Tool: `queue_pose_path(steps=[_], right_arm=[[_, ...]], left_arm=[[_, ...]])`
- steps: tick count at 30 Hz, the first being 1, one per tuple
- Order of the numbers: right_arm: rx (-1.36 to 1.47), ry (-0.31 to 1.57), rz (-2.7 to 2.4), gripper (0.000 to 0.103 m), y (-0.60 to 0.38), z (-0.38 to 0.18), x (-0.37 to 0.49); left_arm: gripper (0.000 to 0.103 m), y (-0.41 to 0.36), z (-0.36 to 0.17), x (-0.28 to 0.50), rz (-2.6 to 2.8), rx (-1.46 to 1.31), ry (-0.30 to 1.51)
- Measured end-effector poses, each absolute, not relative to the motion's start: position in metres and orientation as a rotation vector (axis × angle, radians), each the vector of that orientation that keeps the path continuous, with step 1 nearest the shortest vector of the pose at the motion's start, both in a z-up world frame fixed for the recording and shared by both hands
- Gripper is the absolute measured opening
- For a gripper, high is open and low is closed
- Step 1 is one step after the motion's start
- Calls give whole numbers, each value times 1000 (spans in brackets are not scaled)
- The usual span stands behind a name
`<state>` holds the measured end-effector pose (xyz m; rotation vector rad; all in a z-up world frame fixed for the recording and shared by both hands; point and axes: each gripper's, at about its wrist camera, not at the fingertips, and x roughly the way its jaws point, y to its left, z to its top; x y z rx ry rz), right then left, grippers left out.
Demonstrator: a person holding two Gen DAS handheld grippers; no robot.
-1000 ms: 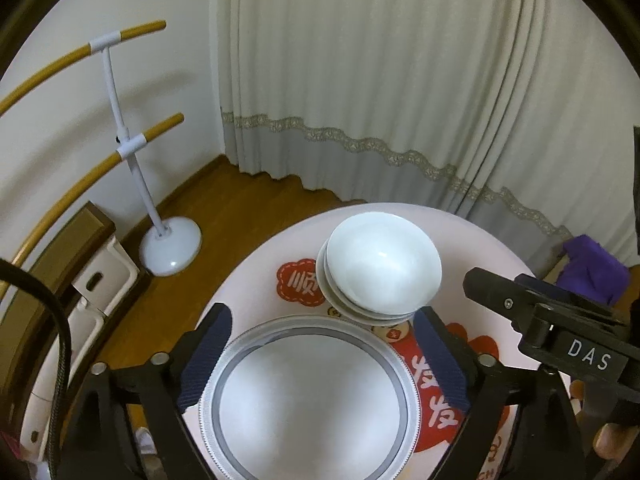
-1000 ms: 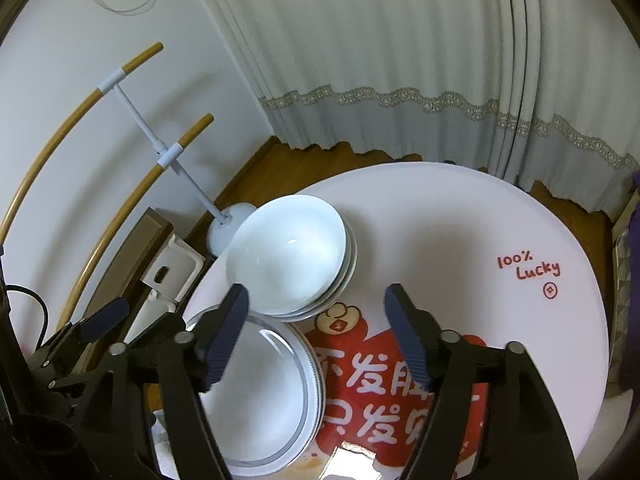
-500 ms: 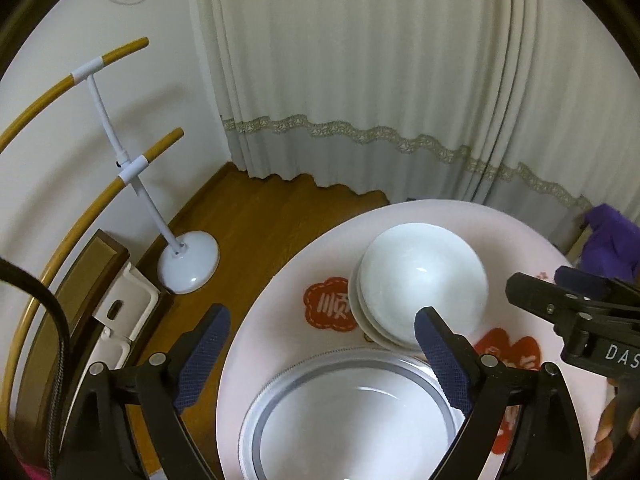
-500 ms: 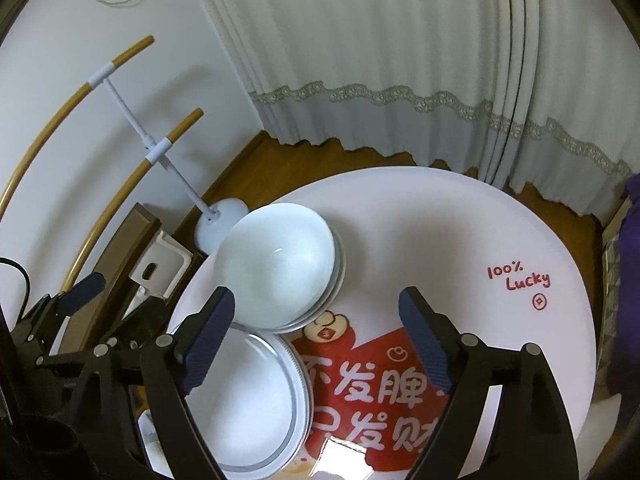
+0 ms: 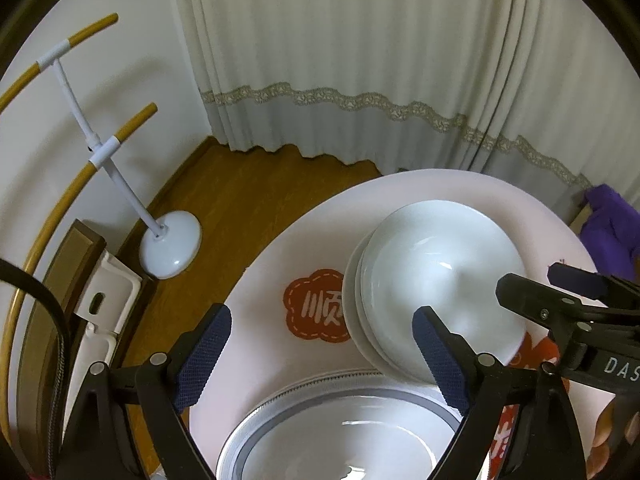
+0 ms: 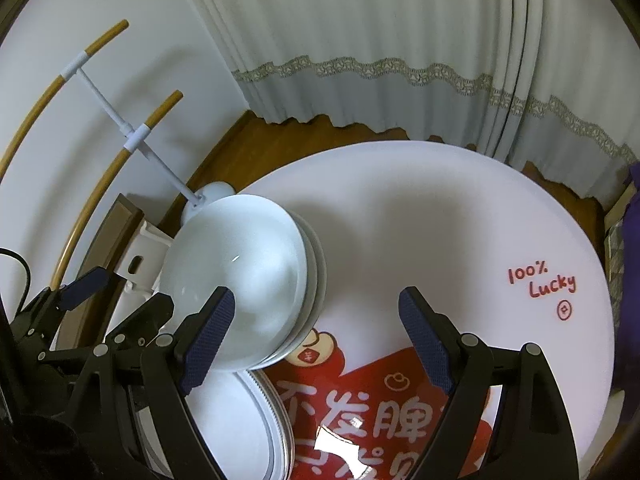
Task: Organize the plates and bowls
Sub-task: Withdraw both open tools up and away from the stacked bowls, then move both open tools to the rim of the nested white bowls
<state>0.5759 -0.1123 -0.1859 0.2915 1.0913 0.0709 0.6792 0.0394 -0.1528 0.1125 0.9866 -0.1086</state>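
A stack of white bowls (image 5: 436,280) sits on the round white table (image 5: 280,264), seen also in the right wrist view (image 6: 240,276). A stack of grey-rimmed white plates (image 5: 344,432) lies at the table's near edge, next to the bowls; it also shows in the right wrist view (image 6: 240,424). My left gripper (image 5: 320,356) is open and empty, above the plates' far rim. My right gripper (image 6: 316,336) is open and empty, just right of the bowls; it appears in the left wrist view (image 5: 560,308).
The table carries red printed characters (image 6: 360,412) and "100% Lucky" (image 6: 544,280). A white floor stand with wooden rails (image 5: 168,244) stands left of the table. Curtains (image 5: 360,60) hang behind. A purple cloth (image 5: 612,224) lies at far right.
Both grippers have pulled back and swung left; the bowls and plates now sit lower and further right in the left view. Both stacks stay put. The jaws stay open.
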Motion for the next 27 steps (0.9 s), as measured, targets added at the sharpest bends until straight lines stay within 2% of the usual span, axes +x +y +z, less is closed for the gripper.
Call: queue_pose_path(steps=[2, 14, 20, 27], right_arm=[[299, 1098, 73, 86, -113, -190, 579], [317, 1136, 106, 86, -112, -207, 584], [364, 1146, 131, 84, -115, -214, 583], [427, 1157, 165, 64, -117, -222, 583]], left_arm=[[83, 45, -156, 692, -106, 101, 998], [80, 57, -179, 734, -121, 68, 1028], [71, 67, -191, 737, -146, 23, 1052], [55, 87, -196, 747, -209, -51, 1061]])
